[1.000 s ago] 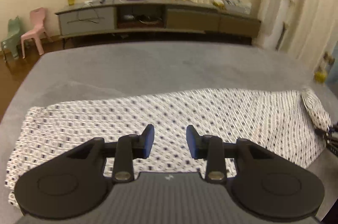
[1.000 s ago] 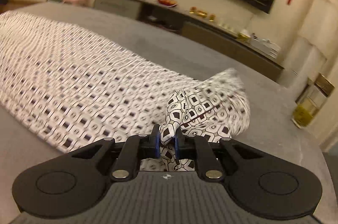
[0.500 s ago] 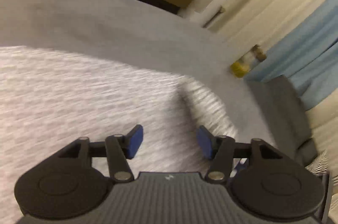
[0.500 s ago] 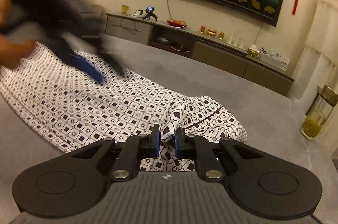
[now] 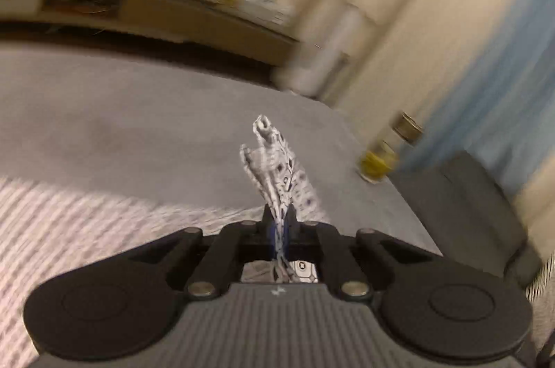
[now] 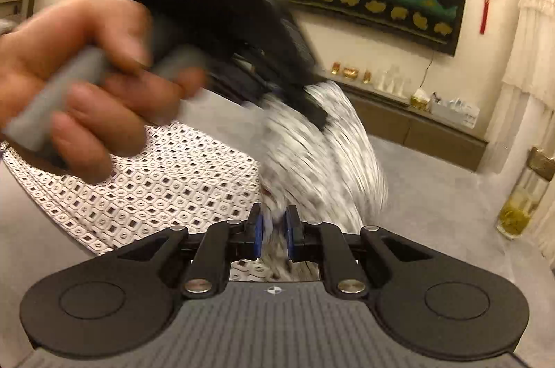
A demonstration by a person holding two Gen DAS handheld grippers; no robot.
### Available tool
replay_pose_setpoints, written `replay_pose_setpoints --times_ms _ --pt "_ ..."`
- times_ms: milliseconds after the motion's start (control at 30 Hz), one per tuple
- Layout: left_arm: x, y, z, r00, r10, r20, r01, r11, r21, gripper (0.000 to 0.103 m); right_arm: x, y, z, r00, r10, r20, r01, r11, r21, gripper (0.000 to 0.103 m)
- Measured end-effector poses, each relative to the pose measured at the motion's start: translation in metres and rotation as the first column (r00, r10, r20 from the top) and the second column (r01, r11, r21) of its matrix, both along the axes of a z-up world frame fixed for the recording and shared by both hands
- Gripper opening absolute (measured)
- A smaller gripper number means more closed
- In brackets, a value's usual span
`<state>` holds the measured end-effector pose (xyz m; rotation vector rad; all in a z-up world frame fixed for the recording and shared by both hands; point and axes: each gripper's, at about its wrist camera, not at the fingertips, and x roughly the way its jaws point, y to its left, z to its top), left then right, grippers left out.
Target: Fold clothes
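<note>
On the grey bed [image 5: 145, 111], my left gripper [image 5: 277, 231] has swung across and clamped the patterned cloth [image 6: 166, 180] near my right gripper [image 6: 273, 232] (its fingers also pinching cloth); both held, I judge folding can start.

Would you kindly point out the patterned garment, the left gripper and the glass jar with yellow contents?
patterned garment [image 6: 166, 180], right wrist view, on its flat spread part.
left gripper [image 5: 279, 225], left wrist view, between its fingertips, shut on the cloth.
glass jar [image 6: 520, 205], right wrist view, on its glass side.
</note>
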<state>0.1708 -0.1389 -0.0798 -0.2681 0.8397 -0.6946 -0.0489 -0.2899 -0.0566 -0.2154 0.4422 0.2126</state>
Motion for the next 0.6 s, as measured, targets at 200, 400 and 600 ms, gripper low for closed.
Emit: replay_pose_setpoints --times_ms 200,400,600 --pt "0.007 0.022 -0.049 0.989 0.078 -0.123 -0.062 0.990 0.127 0.004 0.017 0.030 -0.016 0.972 0.093 -0.214 -0.100 0.995 -0.022 0.032" --pt "-0.003 0.033 -0.045 0.992 0.070 -0.102 -0.057 0.990 0.127 0.006 0.006 -0.021 0.015 0.969 0.147 -0.200 -0.091 0.960 0.265 0.054" --pt "-0.004 0.030 -0.048 0.987 0.097 -0.130 -0.080 0.988 0.130 0.006 0.039 -0.081 0.011 0.949 -0.029 -0.315 0.177 0.873 0.454 0.052"
